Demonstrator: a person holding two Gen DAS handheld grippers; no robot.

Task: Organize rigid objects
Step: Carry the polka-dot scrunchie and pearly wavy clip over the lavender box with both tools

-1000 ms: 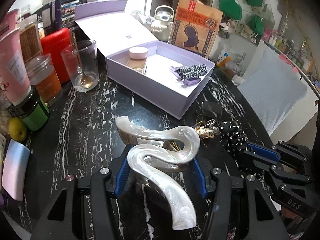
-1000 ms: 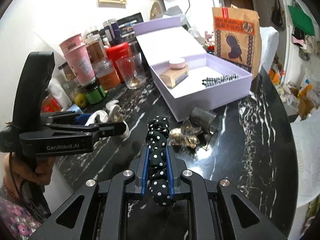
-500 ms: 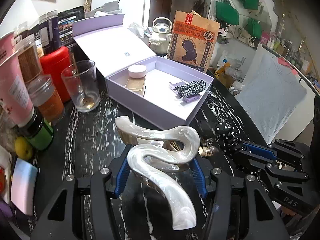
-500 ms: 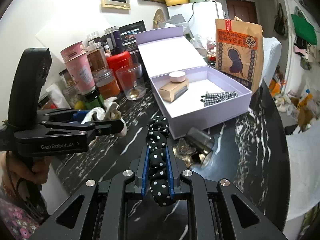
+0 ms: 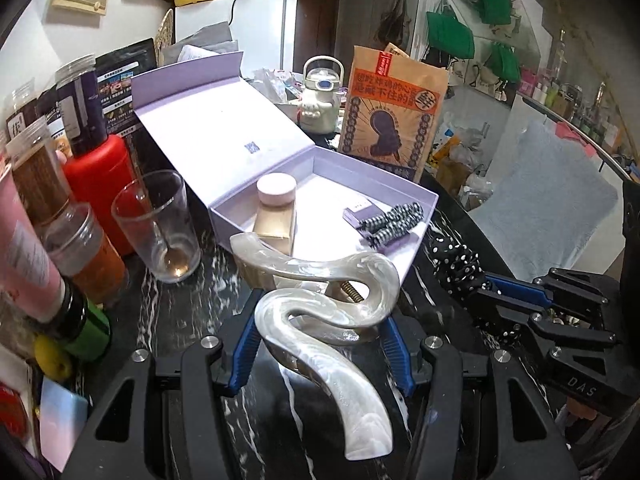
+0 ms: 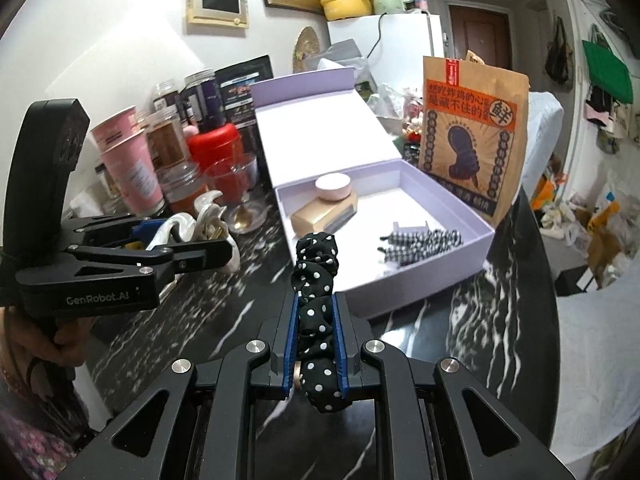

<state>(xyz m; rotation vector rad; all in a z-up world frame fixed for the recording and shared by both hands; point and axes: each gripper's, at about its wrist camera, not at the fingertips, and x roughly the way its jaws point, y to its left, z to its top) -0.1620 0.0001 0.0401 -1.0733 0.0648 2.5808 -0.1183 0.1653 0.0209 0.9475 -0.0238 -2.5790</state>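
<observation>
Open lilac cardboard box [image 6: 436, 276]: pink-lidded jar [image 6: 333, 187], checked hair clip [image 6: 424, 241]. Left gripper [image 5: 320, 344] clamps pearly wavy claw clip [image 5: 320, 316]; right gripper [image 6: 316, 344] clamps polka-dot black scrunchie [image 6: 318, 300].

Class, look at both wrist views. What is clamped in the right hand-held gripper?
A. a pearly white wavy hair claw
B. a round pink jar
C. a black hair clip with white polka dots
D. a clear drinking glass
C: the right hand-held gripper has its blue pads closed on the black polka-dot hair clip.
</observation>
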